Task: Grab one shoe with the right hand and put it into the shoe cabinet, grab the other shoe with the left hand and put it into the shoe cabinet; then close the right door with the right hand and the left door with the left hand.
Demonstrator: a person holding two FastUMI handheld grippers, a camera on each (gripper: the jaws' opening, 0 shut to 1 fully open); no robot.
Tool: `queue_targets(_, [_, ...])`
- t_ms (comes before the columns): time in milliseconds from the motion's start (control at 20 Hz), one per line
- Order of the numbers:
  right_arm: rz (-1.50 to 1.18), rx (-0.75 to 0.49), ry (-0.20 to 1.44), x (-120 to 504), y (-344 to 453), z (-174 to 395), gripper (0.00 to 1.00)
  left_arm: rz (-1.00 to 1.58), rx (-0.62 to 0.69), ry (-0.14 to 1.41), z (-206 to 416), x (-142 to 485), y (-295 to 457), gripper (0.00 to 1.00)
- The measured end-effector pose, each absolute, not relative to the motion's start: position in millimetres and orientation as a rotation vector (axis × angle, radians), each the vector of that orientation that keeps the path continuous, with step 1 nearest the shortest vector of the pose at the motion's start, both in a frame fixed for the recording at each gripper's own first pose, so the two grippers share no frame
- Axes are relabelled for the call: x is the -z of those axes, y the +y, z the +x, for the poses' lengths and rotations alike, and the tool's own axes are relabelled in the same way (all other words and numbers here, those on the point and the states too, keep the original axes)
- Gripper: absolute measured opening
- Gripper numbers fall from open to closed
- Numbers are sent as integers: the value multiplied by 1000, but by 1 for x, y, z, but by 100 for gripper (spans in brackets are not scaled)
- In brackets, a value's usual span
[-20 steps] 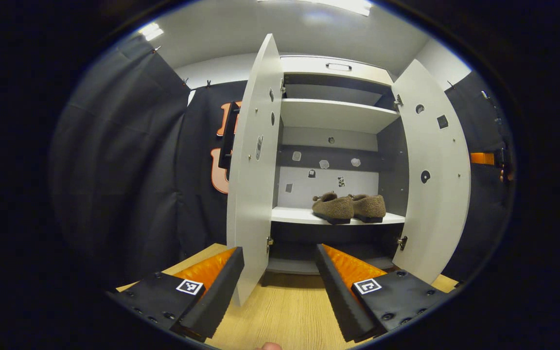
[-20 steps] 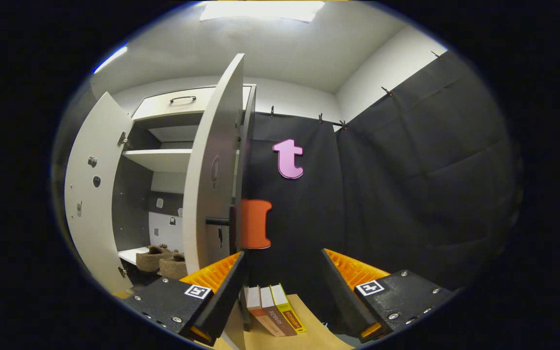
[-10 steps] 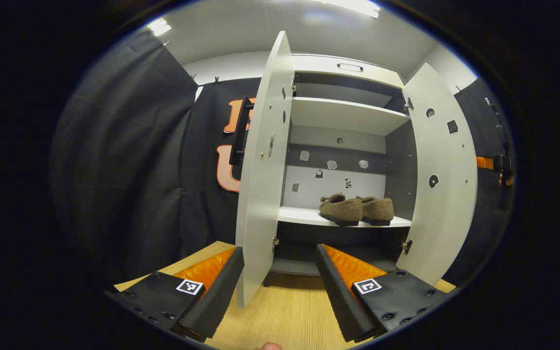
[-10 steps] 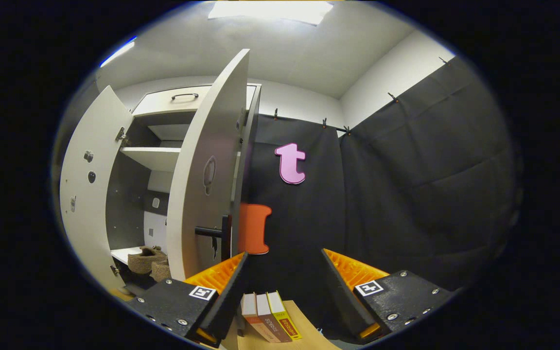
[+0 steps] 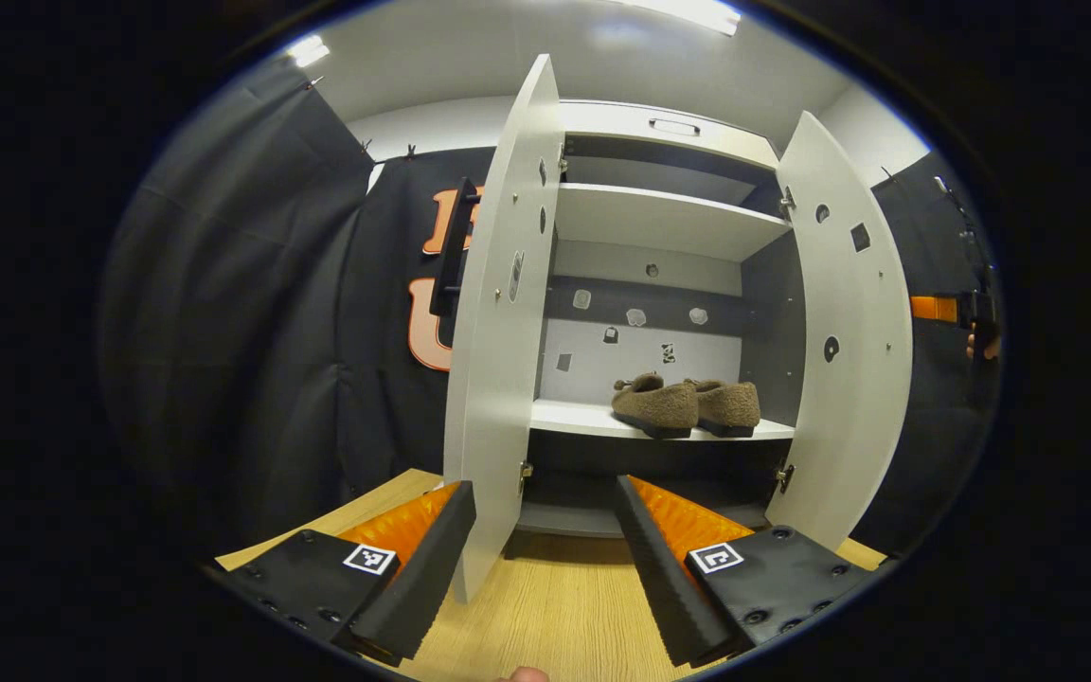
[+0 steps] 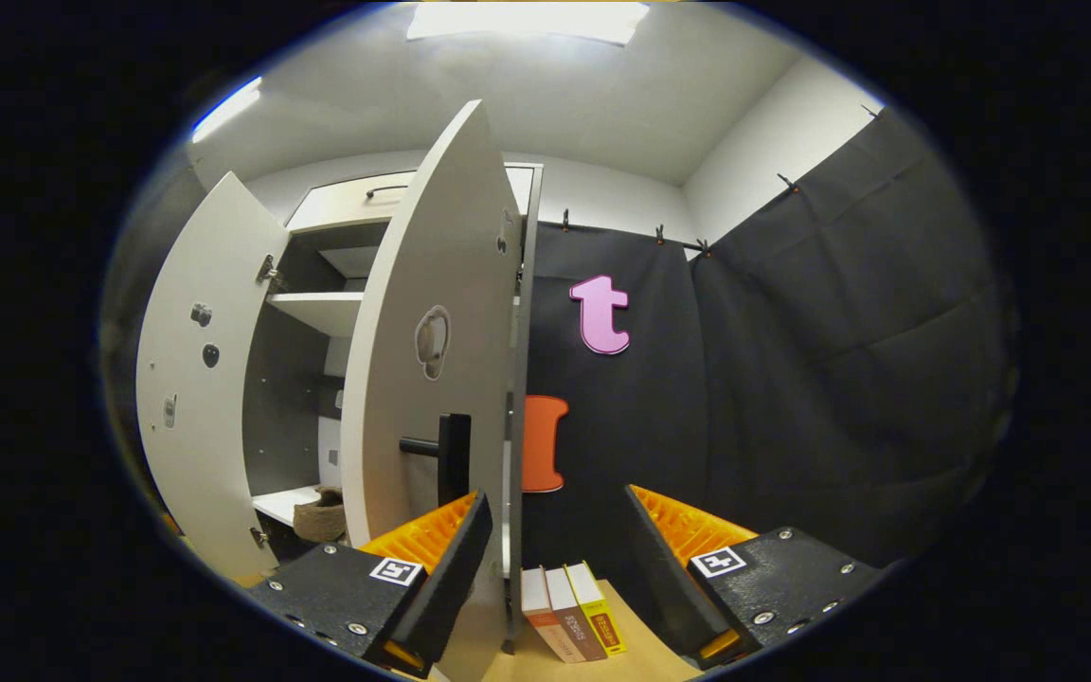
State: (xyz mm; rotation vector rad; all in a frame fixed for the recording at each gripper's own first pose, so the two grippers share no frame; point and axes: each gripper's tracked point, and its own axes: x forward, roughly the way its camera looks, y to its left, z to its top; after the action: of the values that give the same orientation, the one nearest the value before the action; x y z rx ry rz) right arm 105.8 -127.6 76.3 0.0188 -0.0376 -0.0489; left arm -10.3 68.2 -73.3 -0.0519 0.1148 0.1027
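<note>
— What changed vs a sec ago?
— Right claw (image 6: 545, 554), wide open & empty, has slid along the right door (image 6: 427, 360); its handle (image 6: 451, 457) now sits just above the near finger, door edge between the fingers.
— Left side?
— Left claw (image 5: 541, 559) also wide, holding nothing; left door's (image 5: 498, 379) edge between its fingers. Both shoes (image 5: 683, 405) on the cabinet shelf (image 5: 574, 420) ahead, clear gap between the doors.

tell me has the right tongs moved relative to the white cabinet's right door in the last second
Yes. In the right gripper view the right tongs have shifted left toward the white right door: its black handle now sits just above their left finger, and the door looks larger.
</note>
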Motion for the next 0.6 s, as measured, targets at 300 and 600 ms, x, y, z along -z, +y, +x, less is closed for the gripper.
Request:
queue_targets(300, [36,-24,-41,-77,-76,113,88,-60,-99,118,-11,77,72,97])
queue_targets(600, [54,-62,-51,-81,-47,131,96,-93,-106,101,-10,71,73,97])
